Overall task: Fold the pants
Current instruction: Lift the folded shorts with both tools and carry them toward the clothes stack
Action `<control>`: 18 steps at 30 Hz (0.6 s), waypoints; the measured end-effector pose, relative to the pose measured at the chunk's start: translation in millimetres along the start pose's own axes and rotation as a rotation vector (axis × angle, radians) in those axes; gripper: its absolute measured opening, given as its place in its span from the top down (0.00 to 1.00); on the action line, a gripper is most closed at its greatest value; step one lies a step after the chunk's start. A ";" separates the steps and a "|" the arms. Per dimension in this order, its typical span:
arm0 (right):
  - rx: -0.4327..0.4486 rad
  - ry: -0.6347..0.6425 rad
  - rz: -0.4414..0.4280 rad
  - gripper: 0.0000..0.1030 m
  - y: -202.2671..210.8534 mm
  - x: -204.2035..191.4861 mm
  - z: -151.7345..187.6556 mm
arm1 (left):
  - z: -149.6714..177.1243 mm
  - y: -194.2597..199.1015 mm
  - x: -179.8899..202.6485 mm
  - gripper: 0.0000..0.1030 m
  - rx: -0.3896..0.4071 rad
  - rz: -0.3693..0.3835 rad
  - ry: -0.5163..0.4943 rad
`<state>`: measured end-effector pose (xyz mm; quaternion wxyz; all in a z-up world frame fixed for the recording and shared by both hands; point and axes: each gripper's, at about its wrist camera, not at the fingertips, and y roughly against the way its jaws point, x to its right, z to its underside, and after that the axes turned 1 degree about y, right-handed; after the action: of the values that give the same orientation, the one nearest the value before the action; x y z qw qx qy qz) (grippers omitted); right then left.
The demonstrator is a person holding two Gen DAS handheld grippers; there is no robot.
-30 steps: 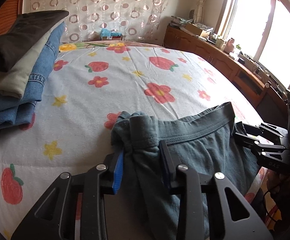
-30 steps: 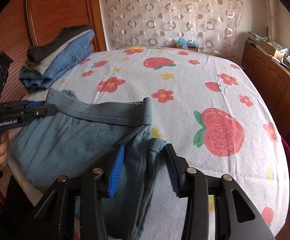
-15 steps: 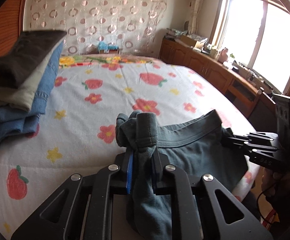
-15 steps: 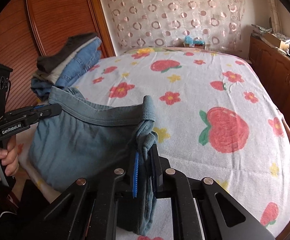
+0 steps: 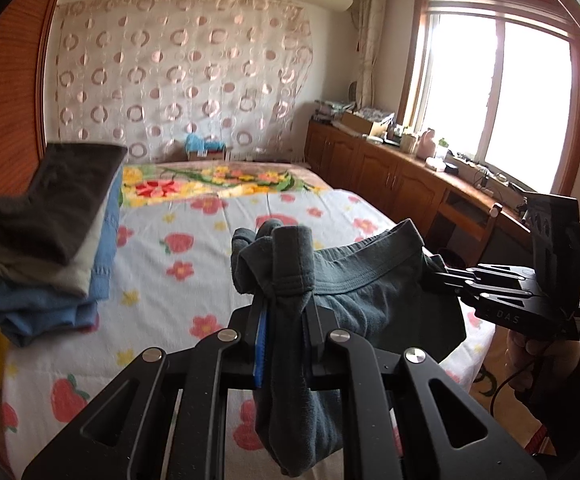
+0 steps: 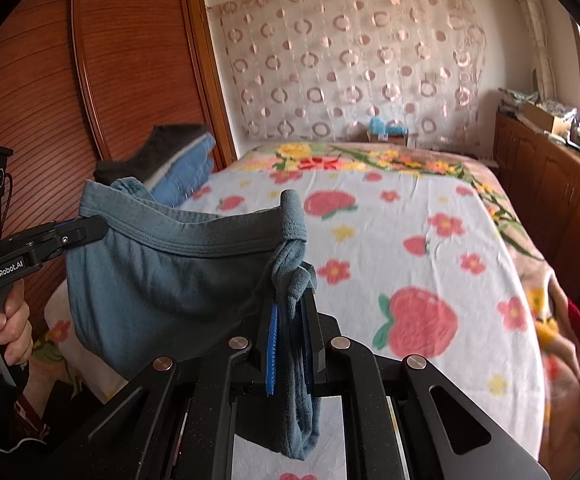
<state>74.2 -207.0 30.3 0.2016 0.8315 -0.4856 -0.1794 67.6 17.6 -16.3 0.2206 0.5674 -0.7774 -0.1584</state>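
The grey-blue pants [image 5: 370, 296] hang in the air above the bed's near edge, held by the waistband at both ends. My left gripper [image 5: 286, 316] is shut on one bunched waistband corner. My right gripper [image 6: 292, 320] is shut on the other corner of the pants [image 6: 162, 280]. Each gripper also shows in the other's view: the right one [image 5: 442, 276] at the pants' right end, the left one [image 6: 90, 228] at their left end. The waistband stretches between them and the legs drop out of sight below.
The bed [image 5: 210, 264] has a white cover with red strawberries and flowers. A stack of folded clothes [image 5: 54, 240] lies at its left side by a wooden wardrobe [image 6: 50, 120]. Wooden cabinets [image 5: 390, 176] under a window line the right wall.
Both grippers closed on the waistband corners and lifted the pants off the bed, so they now hang stretched between the grippers.
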 end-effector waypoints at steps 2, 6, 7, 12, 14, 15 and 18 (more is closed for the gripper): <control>0.015 0.012 -0.002 0.91 4.6 -1.7 -4.7 | -5.9 5.5 0.4 0.86 0.019 -0.002 -0.006; 0.045 0.043 -0.002 0.91 11.2 -8.6 -12.9 | -14.3 16.8 -1.0 0.86 0.063 -0.014 -0.006; 0.053 0.050 -0.003 0.91 12.3 -10.2 -15.2 | -16.8 19.4 -1.6 0.86 0.072 -0.016 -0.007; 0.085 0.086 -0.012 0.91 19.2 -17.4 -21.4 | -25.6 32.1 -7.4 0.86 0.107 -0.034 -0.013; 0.095 0.098 -0.017 0.91 18.3 -19.9 -25.6 | -28.2 36.9 -9.9 0.86 0.119 -0.041 -0.014; 0.099 0.103 -0.021 0.91 17.3 -20.7 -27.6 | -29.1 39.4 -10.6 0.86 0.125 -0.045 -0.015; 0.109 0.119 -0.032 0.91 12.4 -22.5 -31.5 | -30.6 46.0 -12.6 0.86 0.141 -0.060 -0.017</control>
<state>70.2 -187.7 65.8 0.1819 0.8580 -0.4684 -0.1062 49.5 43.8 30.5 0.1686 0.6032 -0.7711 -0.1149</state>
